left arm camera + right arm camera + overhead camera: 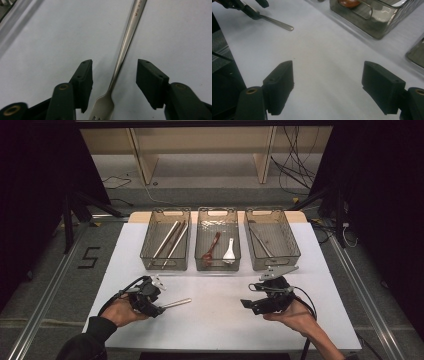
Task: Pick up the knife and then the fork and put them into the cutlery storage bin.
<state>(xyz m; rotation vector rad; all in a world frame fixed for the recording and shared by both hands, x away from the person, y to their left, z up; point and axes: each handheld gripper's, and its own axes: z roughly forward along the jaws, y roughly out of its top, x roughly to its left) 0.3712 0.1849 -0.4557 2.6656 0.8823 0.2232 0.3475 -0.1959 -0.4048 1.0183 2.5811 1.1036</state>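
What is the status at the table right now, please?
Left claw open, straddling the fork. Right claw open, empty. Fork flat on table, nothing blocking.

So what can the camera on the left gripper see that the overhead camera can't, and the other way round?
Left gripper view alone: the fork's tines and lettering stamped on its handle. High view alone: three baskets at the table's far side holding utensils, a red spoon, a white spoon, and the right gripper. Both: the fork lying on the white table between the left gripper's open jaws.

Left gripper (113, 82), right gripper (328, 87) — jaws apart.
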